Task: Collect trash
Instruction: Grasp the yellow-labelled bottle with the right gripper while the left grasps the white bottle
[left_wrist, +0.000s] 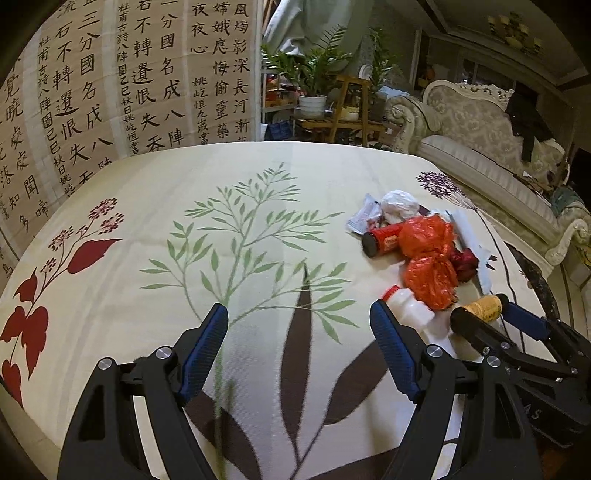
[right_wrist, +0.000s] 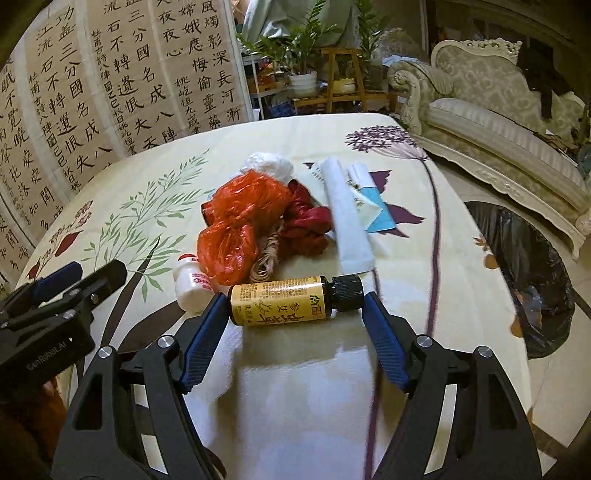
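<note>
Yellow-labelled brown glass bottle with a black screw cap (right_wrist: 291, 301) lies crosswise on the floral-clothed bench (right_wrist: 295, 369), between the wide-spread right claw (right_wrist: 293, 314), untouched. Squeeze end to end, squarely, then carry to the black-lined bin (right_wrist: 524, 273). Left claw (left_wrist: 299, 328) wide, empty.

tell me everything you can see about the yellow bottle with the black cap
The yellow bottle is small and round, with a yellow label printed in dark characters and a ribbed black screw cap, shut. It looks like dark glass or plastic. It lies on its side on the floral tablecloth, cap pointing right, just in front of the trash pile. It sits between the fingertips of the right gripper: the left pad is at its base, and the right pad is just beside the cap.
</note>
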